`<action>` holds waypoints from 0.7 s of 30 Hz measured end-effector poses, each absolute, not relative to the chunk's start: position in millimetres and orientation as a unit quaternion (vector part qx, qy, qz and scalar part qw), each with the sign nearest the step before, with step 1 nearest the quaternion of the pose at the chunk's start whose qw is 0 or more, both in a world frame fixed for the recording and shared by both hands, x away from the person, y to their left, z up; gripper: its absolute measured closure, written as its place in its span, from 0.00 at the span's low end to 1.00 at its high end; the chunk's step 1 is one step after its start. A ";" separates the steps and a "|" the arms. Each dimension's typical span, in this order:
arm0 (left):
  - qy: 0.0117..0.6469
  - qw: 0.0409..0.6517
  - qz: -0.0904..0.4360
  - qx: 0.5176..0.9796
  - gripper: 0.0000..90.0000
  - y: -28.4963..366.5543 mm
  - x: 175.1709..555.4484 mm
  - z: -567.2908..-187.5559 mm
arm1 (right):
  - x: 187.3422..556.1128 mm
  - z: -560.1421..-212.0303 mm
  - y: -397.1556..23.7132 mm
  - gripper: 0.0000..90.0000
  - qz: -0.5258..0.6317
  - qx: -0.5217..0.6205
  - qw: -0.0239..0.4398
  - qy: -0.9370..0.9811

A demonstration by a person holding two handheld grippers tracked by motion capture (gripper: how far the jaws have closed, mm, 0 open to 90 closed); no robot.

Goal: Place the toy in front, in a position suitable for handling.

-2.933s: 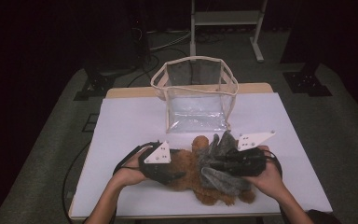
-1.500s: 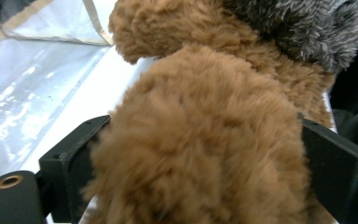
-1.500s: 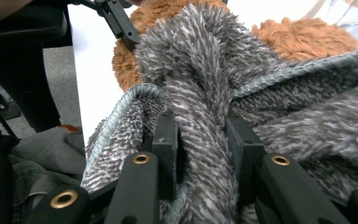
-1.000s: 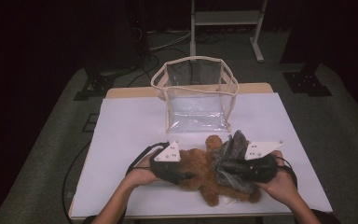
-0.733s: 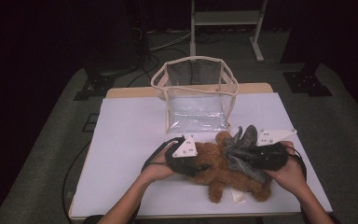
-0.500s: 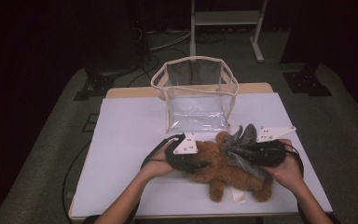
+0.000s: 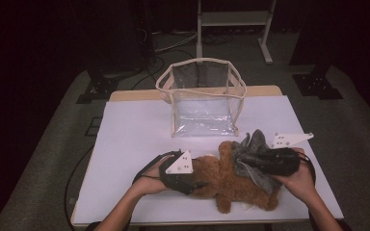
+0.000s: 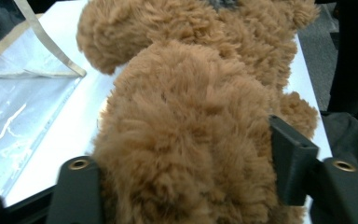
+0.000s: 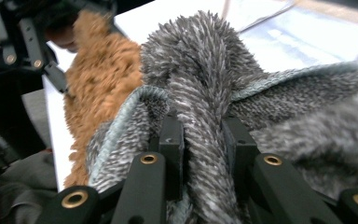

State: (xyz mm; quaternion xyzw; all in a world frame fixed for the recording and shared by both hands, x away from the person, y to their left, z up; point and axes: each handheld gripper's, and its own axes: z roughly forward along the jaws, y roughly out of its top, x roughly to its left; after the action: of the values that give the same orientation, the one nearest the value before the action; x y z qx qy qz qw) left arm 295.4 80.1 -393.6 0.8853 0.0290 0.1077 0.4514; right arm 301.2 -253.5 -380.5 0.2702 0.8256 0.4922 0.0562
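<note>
Our left claw (image 8: pixel 186 186) pinched the teddy bear (image 7: pixel 221 178), right claw (image 9: pixel 204 140) clamped its grey cloth (image 7: pixel 253 156); pulling apart risked tearing fabric

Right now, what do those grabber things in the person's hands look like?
Each tool, left and right, is black, with a pale three-cornered plate on top and a black cable trailing behind. Up close, the jaws are flat black bars with brass-coloured rivets. The forearms are bare, without sleeves.

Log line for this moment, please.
left claw: around brown teddy bear, jaws just opening | right claw: shut on grey cloth | clear bag: upright behind
</note>
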 end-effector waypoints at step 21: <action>0.032 0.410 0.172 0.895 0.47 49.4 318.0 -376.2 | 311.2 -379.5 -270.2 0.81 0.509 0.284 0.052 0.811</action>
State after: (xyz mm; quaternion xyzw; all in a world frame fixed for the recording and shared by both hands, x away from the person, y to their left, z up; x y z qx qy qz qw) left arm 318.0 49.4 -376.2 0.8950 0.0317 0.1718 0.4104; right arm 311.2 -270.2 -379.5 0.2838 0.8109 0.5091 0.0519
